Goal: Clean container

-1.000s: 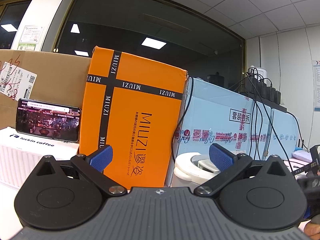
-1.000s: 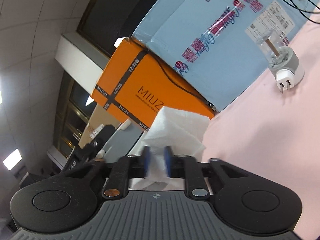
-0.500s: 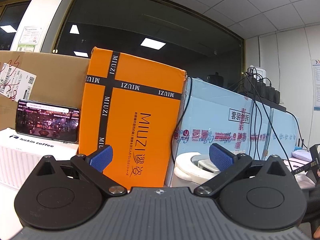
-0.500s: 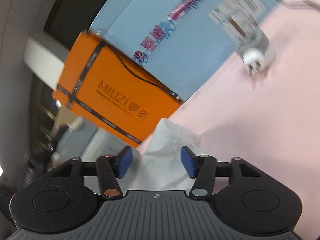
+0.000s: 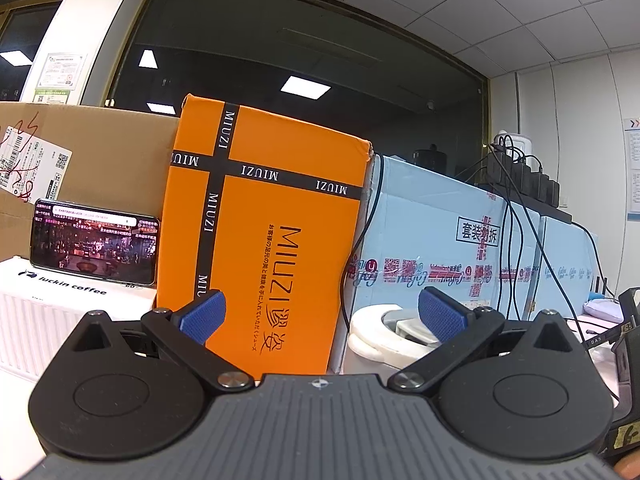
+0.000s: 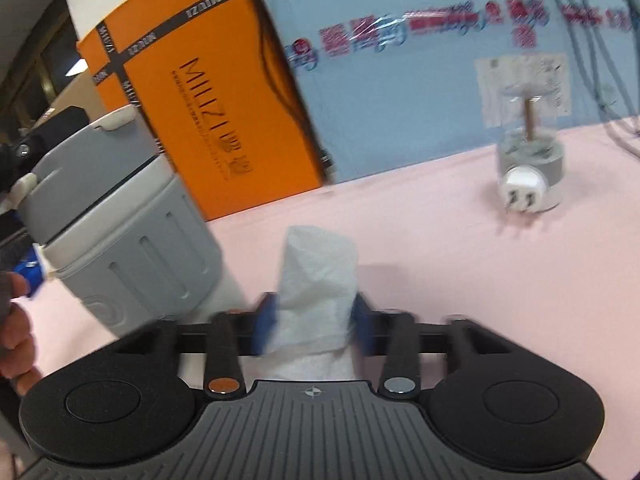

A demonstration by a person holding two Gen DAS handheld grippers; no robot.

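Observation:
A grey and white lidded container (image 6: 120,220) hangs tilted above the pink table at the left of the right wrist view. Its white rim (image 5: 380,336) shows low in the left wrist view, behind the right finger. My left gripper (image 5: 320,316) has its jaws wide apart; the view does not show whether they clamp the container. My right gripper (image 6: 314,320) is closing on a crumpled white tissue (image 6: 320,280) that stands up between its blue pads, just right of the container.
An orange MIUZI box (image 5: 272,220), a light blue carton (image 5: 460,240) and a brown carton (image 5: 100,152) stand along the back. A phone (image 5: 94,240) leans on a white box. A plug adapter (image 6: 528,176) lies on the pink table (image 6: 480,280).
My right gripper let the tissue go, opened, swung level and has closed in around the tissue again. The left gripper has hardly moved.

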